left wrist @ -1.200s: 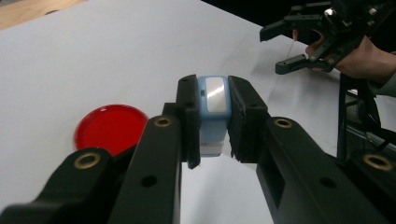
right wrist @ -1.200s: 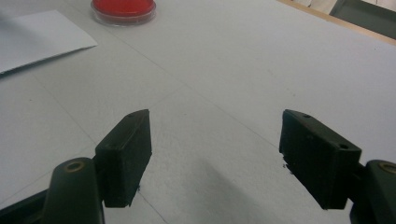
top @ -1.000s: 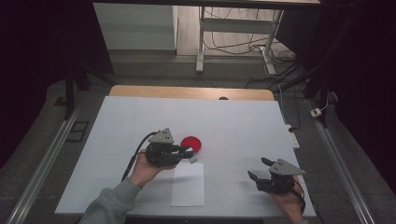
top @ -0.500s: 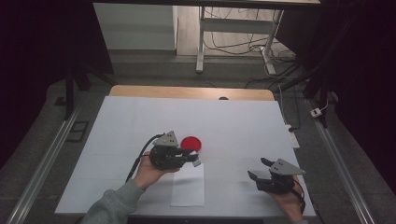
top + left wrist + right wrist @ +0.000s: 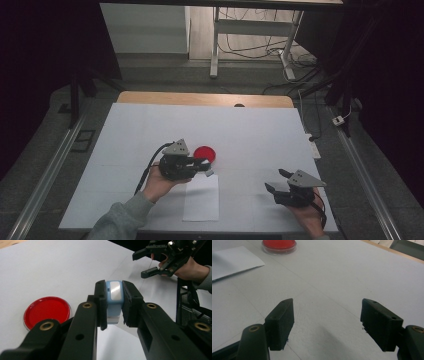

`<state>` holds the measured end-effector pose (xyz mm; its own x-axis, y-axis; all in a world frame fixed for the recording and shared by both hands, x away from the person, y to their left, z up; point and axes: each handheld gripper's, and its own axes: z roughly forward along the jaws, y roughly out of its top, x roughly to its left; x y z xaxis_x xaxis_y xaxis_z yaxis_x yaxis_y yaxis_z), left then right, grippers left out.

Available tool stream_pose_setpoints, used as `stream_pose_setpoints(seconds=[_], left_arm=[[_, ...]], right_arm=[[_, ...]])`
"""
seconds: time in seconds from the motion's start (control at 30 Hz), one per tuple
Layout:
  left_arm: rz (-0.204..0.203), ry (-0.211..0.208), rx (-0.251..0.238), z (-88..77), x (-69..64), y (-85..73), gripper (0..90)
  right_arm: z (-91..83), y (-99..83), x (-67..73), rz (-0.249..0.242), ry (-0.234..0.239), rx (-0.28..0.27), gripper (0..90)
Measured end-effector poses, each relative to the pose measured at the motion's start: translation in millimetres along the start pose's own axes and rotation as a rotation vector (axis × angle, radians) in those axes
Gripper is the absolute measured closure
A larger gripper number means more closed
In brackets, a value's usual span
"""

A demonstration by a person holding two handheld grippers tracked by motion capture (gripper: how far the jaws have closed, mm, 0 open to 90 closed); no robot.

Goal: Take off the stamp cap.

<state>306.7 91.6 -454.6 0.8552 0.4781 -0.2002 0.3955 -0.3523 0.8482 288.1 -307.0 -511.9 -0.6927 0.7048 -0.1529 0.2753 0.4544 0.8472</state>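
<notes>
My left gripper sits near the table's middle, shut on a small light-blue block with a white base and a shiny face on top. It holds the block just above the far edge of a white paper sheet. A round red dish lies on the table just beyond that gripper, and it appears to the left of the jaws in the left gripper view. My right gripper rests low at the front right. Its jaws stand wide apart with only bare table between them.
The white tabletop stretches wide around both hands, with a wooden strip along its far edge. Metal rails run down both sides. A desk frame and cables stand on the floor beyond. In the left gripper view the right gripper is at the upper right.
</notes>
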Motion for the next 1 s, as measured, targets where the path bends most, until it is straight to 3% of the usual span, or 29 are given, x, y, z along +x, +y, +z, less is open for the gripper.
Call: stream_pose_setpoints(seconds=[1.0], left_arm=[[-0.016,0.019,-0.018,1.7,2.6,0.3,75.4]], right_arm=[[6.5,17.5,20.3,0.02,0.009,-0.046,28.5]])
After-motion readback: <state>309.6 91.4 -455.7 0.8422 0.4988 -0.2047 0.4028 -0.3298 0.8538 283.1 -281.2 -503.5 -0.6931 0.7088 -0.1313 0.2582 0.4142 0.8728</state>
